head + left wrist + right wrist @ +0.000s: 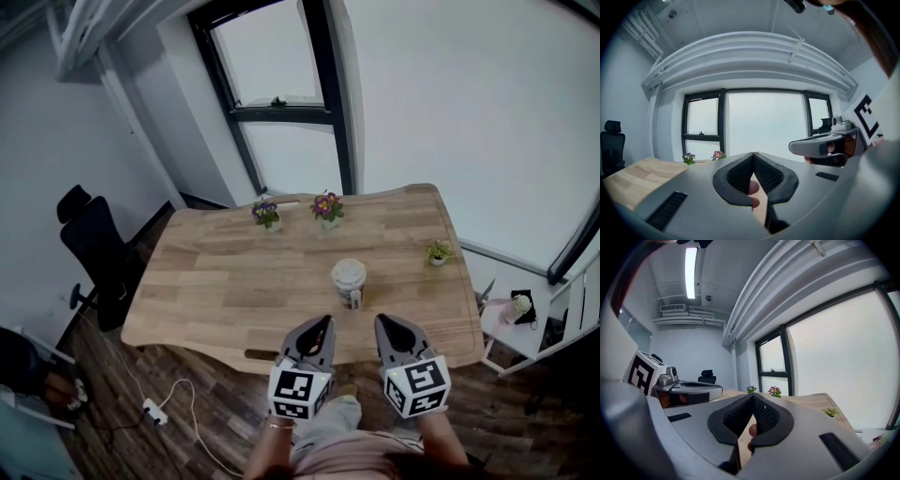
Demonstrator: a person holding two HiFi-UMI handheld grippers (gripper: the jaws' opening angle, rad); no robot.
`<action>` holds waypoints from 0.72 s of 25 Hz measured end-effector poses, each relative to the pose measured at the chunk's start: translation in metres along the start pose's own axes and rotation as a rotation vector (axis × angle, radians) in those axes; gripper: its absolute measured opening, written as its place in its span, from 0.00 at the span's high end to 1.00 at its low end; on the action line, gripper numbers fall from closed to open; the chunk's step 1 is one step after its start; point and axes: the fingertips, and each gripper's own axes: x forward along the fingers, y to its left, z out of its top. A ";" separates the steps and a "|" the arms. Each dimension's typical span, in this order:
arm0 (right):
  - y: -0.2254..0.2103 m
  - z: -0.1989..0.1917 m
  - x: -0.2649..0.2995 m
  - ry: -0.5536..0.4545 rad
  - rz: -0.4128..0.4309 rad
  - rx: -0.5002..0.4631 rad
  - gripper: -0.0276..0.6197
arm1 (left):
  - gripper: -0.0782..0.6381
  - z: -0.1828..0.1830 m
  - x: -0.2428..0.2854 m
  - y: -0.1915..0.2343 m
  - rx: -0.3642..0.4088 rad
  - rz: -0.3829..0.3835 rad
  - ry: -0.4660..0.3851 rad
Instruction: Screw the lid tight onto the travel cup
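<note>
A white travel cup [349, 283] stands upright on the wooden table [216, 281], near the middle of its front edge, with its lid [348, 272] on top. Both grippers are held side by side just in front of that edge, pointing at the table. The left gripper [323, 322] is short of the cup and a little to its left; the right gripper [382, 322] is a little to its right. Neither touches the cup. The left gripper's [753, 154] pads meet at the tips with nothing between them, and so do the right gripper's [753, 396]. The cup does not show in either gripper view.
Two small flower pots [266, 213] [327, 207] stand at the table's far edge, and a small green plant [438, 252] at its right. A black office chair [94, 248] is at the left. A power strip [153, 411] lies on the floor. A low side table [511, 323] stands at the right.
</note>
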 end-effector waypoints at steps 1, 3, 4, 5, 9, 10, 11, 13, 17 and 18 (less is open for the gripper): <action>0.001 0.001 -0.003 -0.004 0.003 -0.001 0.96 | 0.89 0.002 -0.003 -0.002 -0.005 0.003 -0.006; 0.002 0.003 -0.010 -0.011 0.006 0.000 0.96 | 0.89 0.006 -0.008 -0.007 -0.011 0.008 -0.014; 0.002 0.004 -0.014 -0.015 0.006 0.000 0.96 | 0.89 0.006 -0.011 -0.010 -0.011 0.009 -0.015; 0.003 0.004 -0.017 -0.019 0.006 0.001 0.96 | 0.89 0.007 -0.014 -0.013 -0.010 0.009 -0.015; 0.003 0.002 -0.028 -0.024 0.002 -0.007 0.96 | 0.89 0.006 -0.024 -0.021 -0.003 0.020 -0.017; 0.004 0.001 -0.030 -0.025 0.001 -0.007 0.96 | 0.89 0.007 -0.026 -0.023 -0.001 0.022 -0.018; 0.004 0.001 -0.033 -0.025 0.001 -0.006 0.96 | 0.89 0.007 -0.029 -0.025 0.003 0.024 -0.019; 0.005 0.000 -0.039 -0.028 0.003 -0.001 0.96 | 0.89 0.008 -0.034 -0.030 0.010 0.026 -0.019; 0.006 0.000 -0.047 -0.032 0.003 0.005 0.96 | 0.89 0.010 -0.042 -0.039 0.010 0.032 -0.020; 0.006 0.000 -0.049 -0.033 0.004 0.007 0.96 | 0.89 0.011 -0.045 -0.041 0.009 0.033 -0.023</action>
